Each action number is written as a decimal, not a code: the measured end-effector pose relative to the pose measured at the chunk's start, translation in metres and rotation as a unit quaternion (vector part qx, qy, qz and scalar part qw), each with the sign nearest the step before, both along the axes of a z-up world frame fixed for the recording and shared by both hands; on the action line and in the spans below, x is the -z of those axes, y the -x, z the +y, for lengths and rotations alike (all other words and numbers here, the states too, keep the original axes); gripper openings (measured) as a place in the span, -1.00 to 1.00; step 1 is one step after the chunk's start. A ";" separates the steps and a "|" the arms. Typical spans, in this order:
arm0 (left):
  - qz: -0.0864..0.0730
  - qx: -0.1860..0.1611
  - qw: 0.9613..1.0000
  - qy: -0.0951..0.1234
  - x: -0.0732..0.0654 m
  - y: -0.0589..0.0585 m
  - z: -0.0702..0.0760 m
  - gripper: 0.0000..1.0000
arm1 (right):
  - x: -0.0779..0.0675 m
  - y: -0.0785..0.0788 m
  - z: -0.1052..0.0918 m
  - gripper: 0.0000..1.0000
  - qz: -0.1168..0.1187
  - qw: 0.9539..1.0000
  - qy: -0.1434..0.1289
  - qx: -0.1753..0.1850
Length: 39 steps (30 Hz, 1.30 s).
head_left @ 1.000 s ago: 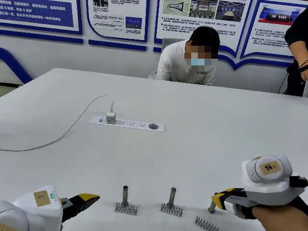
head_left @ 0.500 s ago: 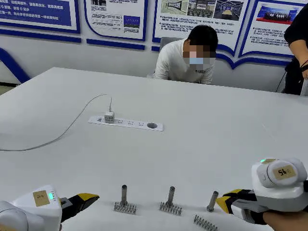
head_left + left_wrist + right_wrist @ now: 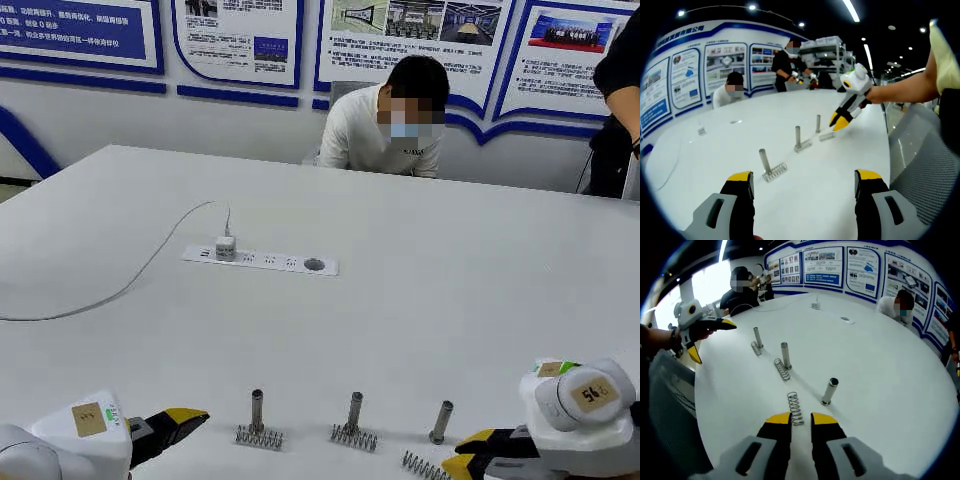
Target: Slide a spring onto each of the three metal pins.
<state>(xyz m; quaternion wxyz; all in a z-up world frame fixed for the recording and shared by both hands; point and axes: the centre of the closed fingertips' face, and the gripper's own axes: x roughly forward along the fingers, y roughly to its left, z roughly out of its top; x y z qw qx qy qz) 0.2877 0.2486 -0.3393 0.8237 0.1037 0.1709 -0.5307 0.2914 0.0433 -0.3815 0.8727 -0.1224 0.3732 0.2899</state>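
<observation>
The left gripper (image 3: 802, 177) hangs low over the white table (image 3: 420, 300), well to the left of the middle pin (image 3: 354, 410) and beyond the left pin (image 3: 257, 408). Its jaws are spread wide with nothing between them. The right gripper (image 3: 801, 417) sits to the right of the middle pin, past the right pin (image 3: 441, 420). Its jaws are drawn close, leaving a narrow gap and gripping nothing. The near end of the loose spring (image 3: 795, 409) lies right at that gap, but I cannot tell whether a tip touches it. All three pins stand upright in a row. The middle spring (image 3: 354, 437) lies flat on the table at the foot of the middle pin, the left spring (image 3: 259, 437) lies likewise at the left pin's foot, and the loose spring lies just to the right of the middle pin, in front of the right pin.
</observation>
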 end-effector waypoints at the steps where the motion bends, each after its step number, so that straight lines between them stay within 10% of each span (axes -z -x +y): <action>1: 0.000 0.000 1.000 0.000 0.000 0.000 0.000 0.68 | 0.003 0.001 0.002 -0.68 0.004 1.000 0.002 -0.008; 21: 0.005 -0.002 1.000 -0.002 0.003 0.003 0.000 0.68 | 0.025 0.000 0.002 -0.71 0.035 0.998 0.044 -0.037; 39: 0.010 0.031 0.999 -0.009 0.009 0.017 -0.016 0.64 | 0.015 0.004 0.005 -0.77 0.029 0.996 0.052 -0.062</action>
